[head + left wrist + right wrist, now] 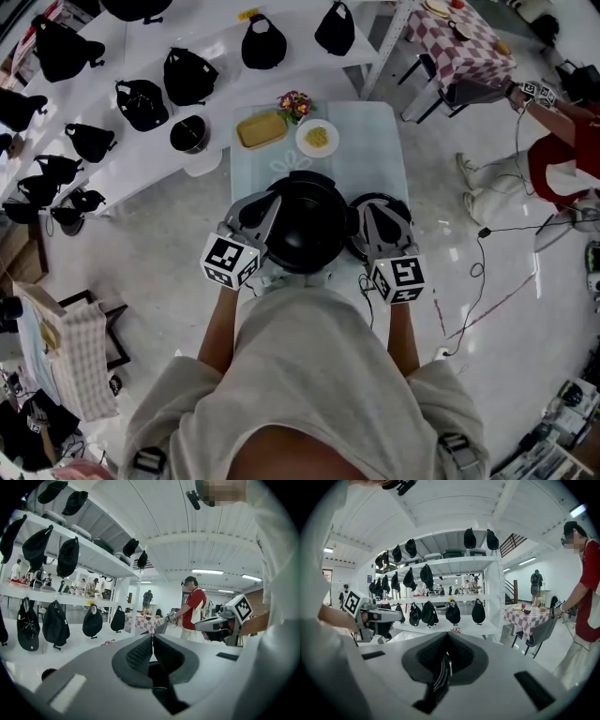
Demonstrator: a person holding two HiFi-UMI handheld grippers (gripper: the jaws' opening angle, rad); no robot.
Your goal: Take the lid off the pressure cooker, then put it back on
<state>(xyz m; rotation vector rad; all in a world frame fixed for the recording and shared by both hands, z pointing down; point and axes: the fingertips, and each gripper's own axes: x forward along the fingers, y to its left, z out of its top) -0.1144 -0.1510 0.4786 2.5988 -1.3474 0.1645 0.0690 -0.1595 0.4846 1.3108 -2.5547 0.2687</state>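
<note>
The black pressure cooker (305,230) stands on a small pale table (384,141), right in front of me in the head view. A second round black piece (386,204), probably its lid, lies close to its right side, half under my right gripper. My left gripper (271,204) reaches the cooker's left rim, and my right gripper (362,217) sits at its right rim. In the left gripper view the pads (149,649) meet. The right gripper view shows the pads (449,654) together too. Neither gripper view shows the cooker, and I cannot tell whether a thin edge is pinched.
A yellow dish (261,129), a white plate (318,138) and a small flower bunch (294,103) sit at the table's far end. White shelves (141,56) with black caps stand to the left. A person in red (562,150) and a checkered table (459,37) are at the right.
</note>
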